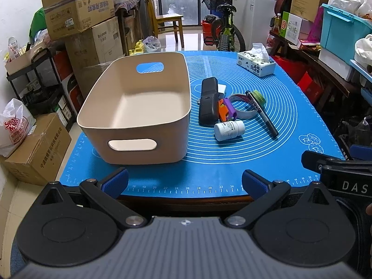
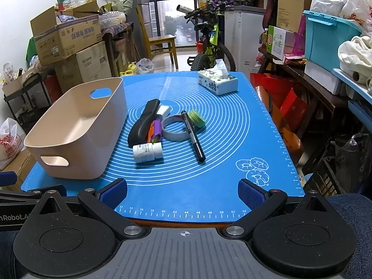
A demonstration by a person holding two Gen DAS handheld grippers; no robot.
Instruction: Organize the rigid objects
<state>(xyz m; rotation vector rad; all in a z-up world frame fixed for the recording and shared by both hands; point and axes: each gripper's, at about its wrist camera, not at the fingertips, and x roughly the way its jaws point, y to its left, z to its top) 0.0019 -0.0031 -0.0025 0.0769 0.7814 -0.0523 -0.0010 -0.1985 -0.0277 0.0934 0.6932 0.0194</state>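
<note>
An empty beige bin (image 1: 139, 107) (image 2: 76, 134) stands on the left of the blue mat (image 1: 290, 121) (image 2: 232, 127). Right of it lies a cluster: a black remote-like device (image 1: 208, 102) (image 2: 143, 122), a white block (image 2: 163, 111), an orange and purple toy (image 1: 226, 110) (image 2: 154, 132), a white pill bottle (image 1: 229, 130) (image 2: 147, 152), a tape ring (image 2: 174, 129), a green roll (image 1: 258, 95) (image 2: 196, 117) and a black marker (image 1: 261, 112) (image 2: 193, 136). My left gripper (image 1: 184, 183) hangs open at the mat's near edge. My right gripper (image 2: 182, 193) is open there too, holding nothing.
A tissue pack (image 1: 255, 61) (image 2: 217, 81) sits at the mat's far right. Cardboard boxes (image 1: 79, 16) and a black shelf (image 1: 34, 79) crowd the left. A bicycle (image 2: 209, 44) and chair (image 1: 167, 23) stand beyond the table; a cluttered shelf (image 2: 325, 46) lines the right.
</note>
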